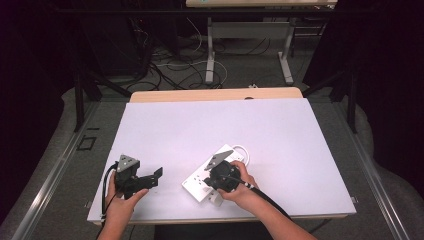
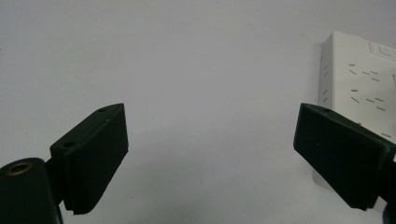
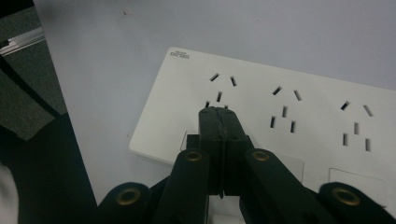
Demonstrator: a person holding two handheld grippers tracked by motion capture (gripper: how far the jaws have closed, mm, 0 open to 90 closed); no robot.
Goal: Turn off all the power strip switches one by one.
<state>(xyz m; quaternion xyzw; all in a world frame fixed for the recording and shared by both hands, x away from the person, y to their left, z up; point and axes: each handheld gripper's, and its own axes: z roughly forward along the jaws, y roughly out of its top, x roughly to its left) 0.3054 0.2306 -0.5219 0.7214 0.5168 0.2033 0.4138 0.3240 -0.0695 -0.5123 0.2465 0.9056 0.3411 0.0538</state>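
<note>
- White power strip (image 1: pixel 212 172) lies flat on the white table (image 1: pixel 210 125), near the front edge and a touch right of centre, set on a diagonal; its white cable (image 1: pixel 241 149) loops out at the far end
- Right gripper (image 1: pixel 219 186) is over the near part of the strip, held in the person's right hand (image 1: pixel 240 185); in the right gripper view its jaws are pressed tight together with nothing between them, tips (image 3: pixel 219 112) poised just at the end socket group by the corner of the strip (image 3: pixel 261 116); whether the tips touch the plastic, I can't tell
- Left gripper (image 1: pixel 150 179) sits well off to the left of the strip, low over bare tabletop, gripped by the left hand (image 1: pixel 120 200); jaws spread wide, nothing in them
- In the left gripper view, the wide-apart pads (image 2: pixel 93 154) frame empty white surface; the strip (image 2: pixel 359 88) peeks in at the right edge, just behind the right-side pad
</note>
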